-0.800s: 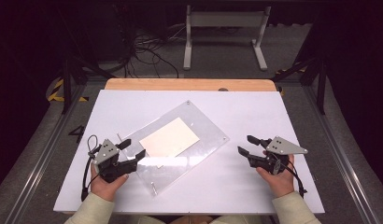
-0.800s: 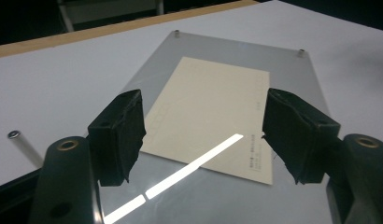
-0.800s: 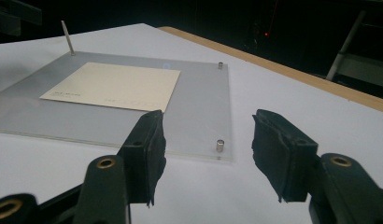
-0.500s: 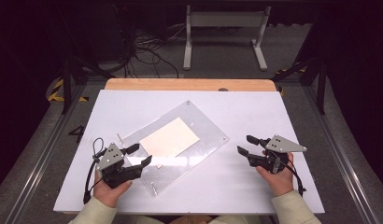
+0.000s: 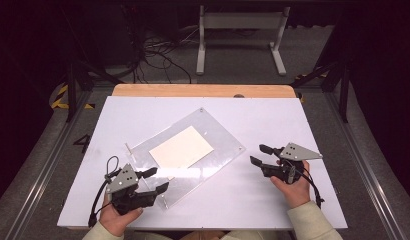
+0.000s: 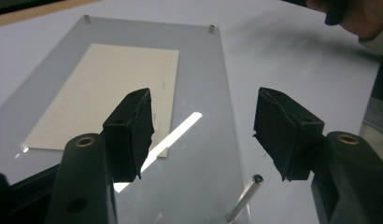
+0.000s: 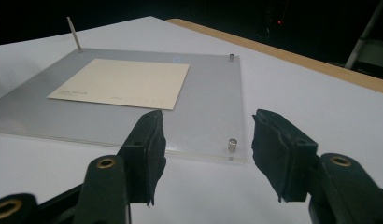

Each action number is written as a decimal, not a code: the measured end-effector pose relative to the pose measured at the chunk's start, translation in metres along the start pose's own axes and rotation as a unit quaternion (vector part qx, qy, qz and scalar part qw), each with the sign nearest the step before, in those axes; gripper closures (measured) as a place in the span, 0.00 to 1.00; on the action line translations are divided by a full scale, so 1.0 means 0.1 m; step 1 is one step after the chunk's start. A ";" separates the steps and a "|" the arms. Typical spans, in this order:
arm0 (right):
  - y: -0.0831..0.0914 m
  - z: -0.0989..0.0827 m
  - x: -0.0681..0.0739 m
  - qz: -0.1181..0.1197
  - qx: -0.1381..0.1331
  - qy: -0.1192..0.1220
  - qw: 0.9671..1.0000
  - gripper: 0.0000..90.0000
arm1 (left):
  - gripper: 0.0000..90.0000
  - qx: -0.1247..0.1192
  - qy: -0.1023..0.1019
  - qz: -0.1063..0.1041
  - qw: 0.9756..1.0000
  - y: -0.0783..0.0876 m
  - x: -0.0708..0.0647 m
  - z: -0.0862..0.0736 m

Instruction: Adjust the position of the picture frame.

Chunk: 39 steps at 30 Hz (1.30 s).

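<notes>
Two grippers on a white table [image 5: 273,120], high view: left gripper [image 5: 152,180] over the near corner of the clear panel [image 5: 218,135] with its cream card [image 5: 181,147]; right gripper [image 5: 257,154] just beside its right edge | left gripper view: jaws apart, empty, above the panel [image 6: 199,93], a metal pin [image 6: 245,196] between them | right gripper view: jaws apart, empty, panel [image 7: 213,93] ahead.

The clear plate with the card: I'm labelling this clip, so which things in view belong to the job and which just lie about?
In the job:
- clear plate
- cream card under it
- corner pins
- left gripper, right gripper, both open

Lying about:
- white stand beyond the table
- cables on the floor
</notes>
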State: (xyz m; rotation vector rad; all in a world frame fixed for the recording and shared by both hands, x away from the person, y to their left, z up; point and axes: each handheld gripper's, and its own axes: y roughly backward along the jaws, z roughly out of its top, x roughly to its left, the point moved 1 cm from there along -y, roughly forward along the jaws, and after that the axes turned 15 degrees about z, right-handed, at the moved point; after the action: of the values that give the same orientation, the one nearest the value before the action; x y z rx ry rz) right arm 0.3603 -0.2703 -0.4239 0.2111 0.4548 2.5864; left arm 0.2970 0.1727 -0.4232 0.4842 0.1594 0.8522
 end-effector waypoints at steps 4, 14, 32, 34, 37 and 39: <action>0.00 0.00 0.01 0.001 0.000 0.000 1.000 0.48 | 0.48 0.025 -0.014 -0.022 0.999 -0.04 -0.06 -0.03; -0.01 -0.01 0.00 0.005 0.003 -0.003 1.000 0.48 | 0.60 0.088 -0.051 -0.068 0.993 -0.17 -0.11 -0.10; -0.03 -0.04 -0.01 0.007 0.009 -0.007 1.000 0.48 | 0.94 0.155 -0.101 -0.060 0.981 -0.23 -0.17 -0.14; -0.03 -0.04 -0.01 0.006 0.009 -0.007 1.000 0.48 | 0.94 0.155 -0.100 -0.061 0.981 -0.22 -0.17 -0.13; -0.03 -0.04 -0.01 0.006 0.011 -0.007 1.000 0.48 | 0.94 0.156 -0.100 -0.056 0.981 -0.20 -0.14 -0.12; -0.04 -0.05 -0.01 0.005 0.012 -0.006 1.000 0.48 | 0.94 0.157 -0.093 -0.047 0.982 -0.16 -0.08 -0.12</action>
State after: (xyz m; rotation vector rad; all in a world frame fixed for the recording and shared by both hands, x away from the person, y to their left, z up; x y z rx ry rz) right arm 0.3615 -0.2688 -0.4295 0.2385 0.4819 2.5894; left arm 0.2993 0.1616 -0.4418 0.8434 0.1435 0.6876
